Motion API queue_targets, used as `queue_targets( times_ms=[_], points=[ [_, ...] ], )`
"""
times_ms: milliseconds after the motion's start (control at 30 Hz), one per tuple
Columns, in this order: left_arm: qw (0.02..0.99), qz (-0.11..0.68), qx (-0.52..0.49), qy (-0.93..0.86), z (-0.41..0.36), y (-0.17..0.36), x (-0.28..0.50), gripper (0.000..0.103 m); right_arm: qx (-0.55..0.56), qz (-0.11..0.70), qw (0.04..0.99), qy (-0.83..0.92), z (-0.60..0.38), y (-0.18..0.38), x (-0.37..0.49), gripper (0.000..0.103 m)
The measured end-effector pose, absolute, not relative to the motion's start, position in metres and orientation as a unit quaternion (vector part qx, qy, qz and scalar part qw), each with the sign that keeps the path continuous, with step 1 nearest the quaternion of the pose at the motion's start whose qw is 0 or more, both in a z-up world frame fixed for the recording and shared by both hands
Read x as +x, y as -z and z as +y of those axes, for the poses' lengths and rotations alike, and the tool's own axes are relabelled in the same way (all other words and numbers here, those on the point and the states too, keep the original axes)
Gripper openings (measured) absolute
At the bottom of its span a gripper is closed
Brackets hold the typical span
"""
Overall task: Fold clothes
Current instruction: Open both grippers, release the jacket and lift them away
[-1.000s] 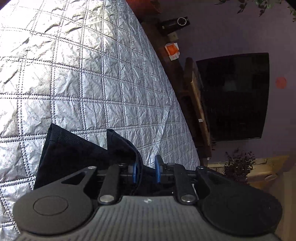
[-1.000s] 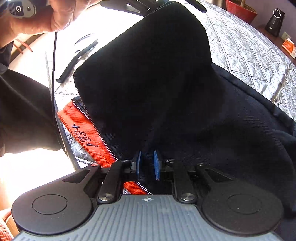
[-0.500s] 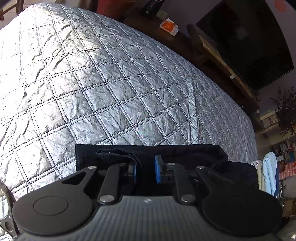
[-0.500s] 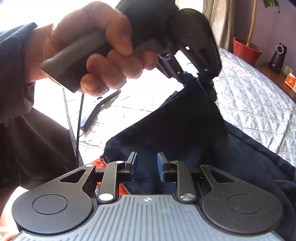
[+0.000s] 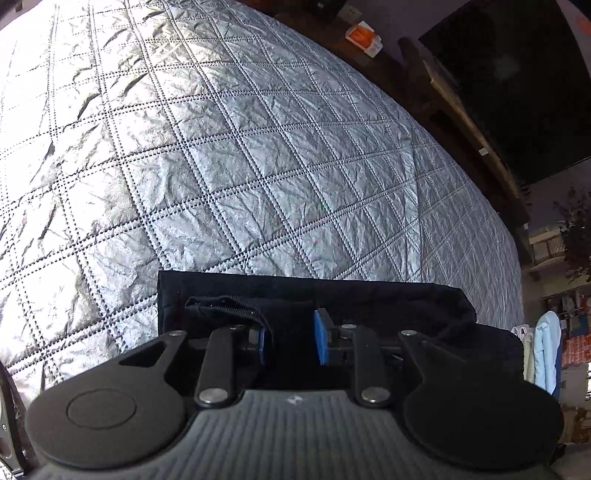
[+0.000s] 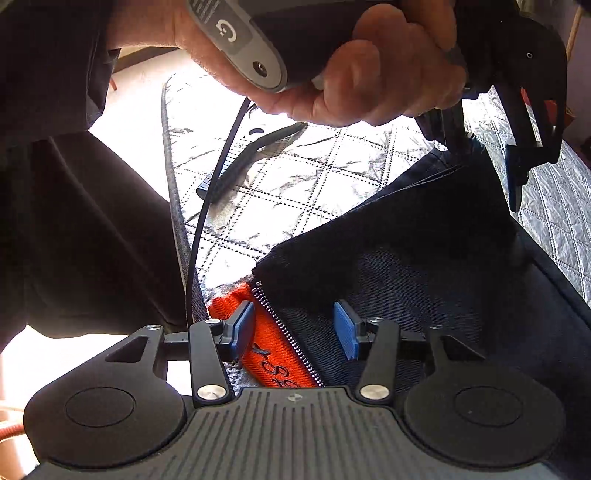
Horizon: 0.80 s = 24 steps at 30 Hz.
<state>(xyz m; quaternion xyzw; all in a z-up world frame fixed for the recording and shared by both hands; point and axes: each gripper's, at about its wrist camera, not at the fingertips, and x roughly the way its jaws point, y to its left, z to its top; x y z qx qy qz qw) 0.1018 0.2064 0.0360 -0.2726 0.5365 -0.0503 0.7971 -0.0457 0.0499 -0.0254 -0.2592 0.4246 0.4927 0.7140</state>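
A black garment point(image 5: 369, 299) lies folded on the silver quilted bed cover point(image 5: 240, 147). My left gripper point(image 5: 291, 343) has a fold of this cloth between its blue pads, and its jaws are opening. In the right wrist view a hand point(image 6: 351, 74) holds that left gripper point(image 6: 484, 162), and a corner of the garment point(image 6: 424, 221) still rises up to it. My right gripper point(image 6: 293, 328) hangs just over the garment's orange lining point(image 6: 273, 354) and zip. Its jaws are opening, and the pads stand apart on either side without pressing on the cloth.
A black tool point(image 6: 251, 155) and a thin cable point(image 6: 207, 206) lie on the cover near the bed's edge. The person's dark clothing point(image 6: 74, 221) fills the left. Beyond the bed stand a wooden unit point(image 5: 461, 110), a dark screen point(image 5: 517, 74) and an orange box point(image 5: 364, 35).
My right gripper's jaws have spread and let go of the dark cloth. The left gripper has rolled and come down; the raised garment now lies lower and flatter.
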Motion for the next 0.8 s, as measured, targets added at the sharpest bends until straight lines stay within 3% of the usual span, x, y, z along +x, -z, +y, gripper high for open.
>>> queue_targets(
  times_ms=[133,267,600,800],
  points=[
    [0.793,0.536,-0.289,0.026,0.215,-0.030,0.103,0.020,-0.235,0.441,0.716,-0.488,0.050,0.024,-0.043,0.055],
    [0.789,0.511,-0.340,0.001,0.235,-0.029,0.100,0.011,-0.227,0.453,0.708,-0.492,0.048,0.022,-0.037,0.052],
    [0.822,0.346,-0.449,0.060,0.271,-0.077,0.076,0.010,-0.226,0.463,0.694,-0.503,0.049,0.022,-0.030,0.052],
    [0.825,0.359,-0.435,0.012,0.277,-0.080,0.076,0.010,-0.239,0.457,0.691,-0.507,0.050,0.020,-0.032,0.053]
  ],
)
